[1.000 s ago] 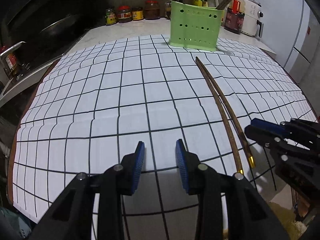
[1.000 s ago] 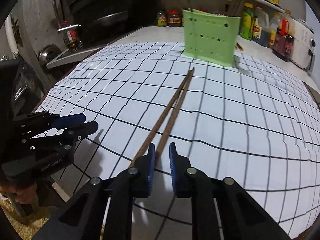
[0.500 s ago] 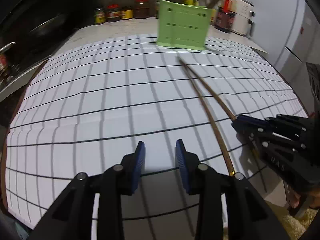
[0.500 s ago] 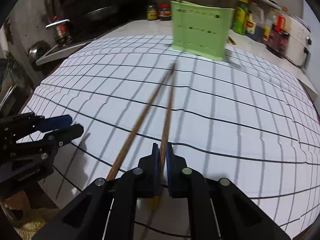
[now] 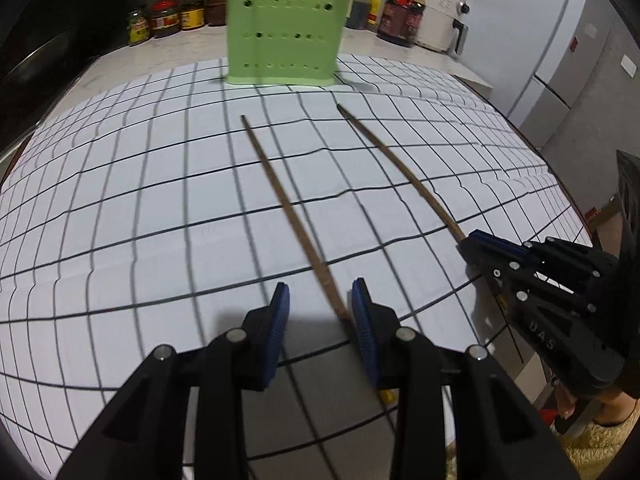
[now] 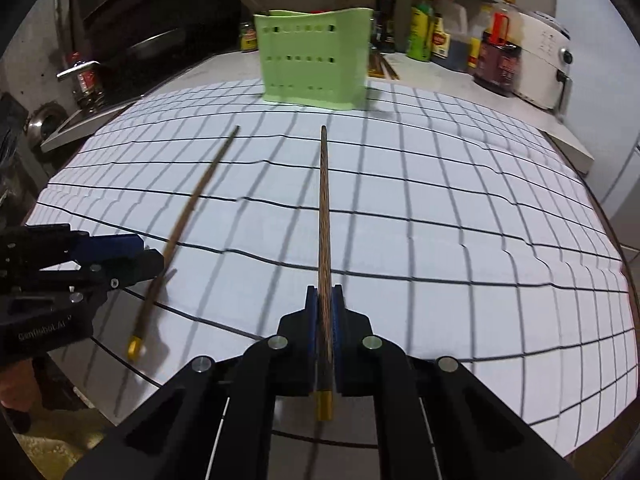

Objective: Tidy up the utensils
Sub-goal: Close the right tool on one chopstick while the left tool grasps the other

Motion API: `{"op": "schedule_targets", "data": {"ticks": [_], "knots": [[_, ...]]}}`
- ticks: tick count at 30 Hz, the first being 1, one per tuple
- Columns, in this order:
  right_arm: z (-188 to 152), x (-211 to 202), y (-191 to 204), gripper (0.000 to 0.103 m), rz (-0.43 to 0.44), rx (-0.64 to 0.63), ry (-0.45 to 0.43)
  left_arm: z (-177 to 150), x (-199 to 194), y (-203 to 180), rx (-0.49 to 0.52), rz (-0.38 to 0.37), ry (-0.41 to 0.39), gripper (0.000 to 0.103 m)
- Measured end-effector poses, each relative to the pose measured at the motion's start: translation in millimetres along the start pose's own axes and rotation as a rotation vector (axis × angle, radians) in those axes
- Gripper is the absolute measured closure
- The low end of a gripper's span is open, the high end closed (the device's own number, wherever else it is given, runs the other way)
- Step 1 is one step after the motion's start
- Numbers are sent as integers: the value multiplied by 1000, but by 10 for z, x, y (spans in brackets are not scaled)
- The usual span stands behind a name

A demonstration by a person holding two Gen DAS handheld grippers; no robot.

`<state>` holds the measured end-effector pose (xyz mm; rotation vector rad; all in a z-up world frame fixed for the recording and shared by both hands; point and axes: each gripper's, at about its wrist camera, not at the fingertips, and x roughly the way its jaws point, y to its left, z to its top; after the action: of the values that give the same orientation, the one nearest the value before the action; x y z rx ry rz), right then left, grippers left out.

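1. On the left edge of the counter, beyond the white grid-lined mat (image 6: pixel 440 240), a metal ledge (image 6: pixel 80 124) and a dark wok (image 6: pixel 152 46) sit by the wall.
2. The left gripper (image 5: pixel 320 312) hovers low over the mat with its blue pads partly apart, gripping nothing. One brown chopstick (image 5: pixel 288 204) runs between them close against the right-hand pad; whether it touches that pad cannot be told. Its gold-capped end shows just under the fingers.
3. That loose chopstick (image 6: pixel 188 216) lies on the mat, thin tip toward the holder.
4. At the back centre stands the green perforated utensil holder (image 6: pixel 316 64), upright on the mat's far edge, with other chopsticks sticking out of its top.
5. The right gripper (image 6: pixel 325 312) is clamped on the second chopstick (image 6: pixel 324 208) near its gold end, tip aimed at the holder.
6. Sauce bottles (image 6: pixel 440 32) and a white appliance (image 6: pixel 544 64) line the right rear.
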<state>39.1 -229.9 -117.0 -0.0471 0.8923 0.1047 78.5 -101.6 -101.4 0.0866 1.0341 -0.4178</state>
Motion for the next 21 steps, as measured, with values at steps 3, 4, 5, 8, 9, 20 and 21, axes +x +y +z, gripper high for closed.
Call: {"op": "schedule_targets", "data": {"ticks": [3,4,5,8,9,20,21], "knots": [[-11,-1,-43,96,-3,2,-3,18,50,-95,47,53,1,71],[-17,-6,-52,96,-4,2,-5,21,59,-123,63,70,-1,75],[-20,-5,-55,96,-6,1,-6,16,59,-135,82,93,-4,81],[-13,5,-98,96,-18,5,-9,24,66,-76,126,150,-3,93],[-7,9,-114,96,-14,4,-8,23,62,-30,138,167,1,94],[-26,-1,-102,90,19,-7,-7,-48,-41,300,72,217,-15,95],[-31,-8,-104,87,20,-9,-6,-56,-43,299,69,224,-18,94]]}}
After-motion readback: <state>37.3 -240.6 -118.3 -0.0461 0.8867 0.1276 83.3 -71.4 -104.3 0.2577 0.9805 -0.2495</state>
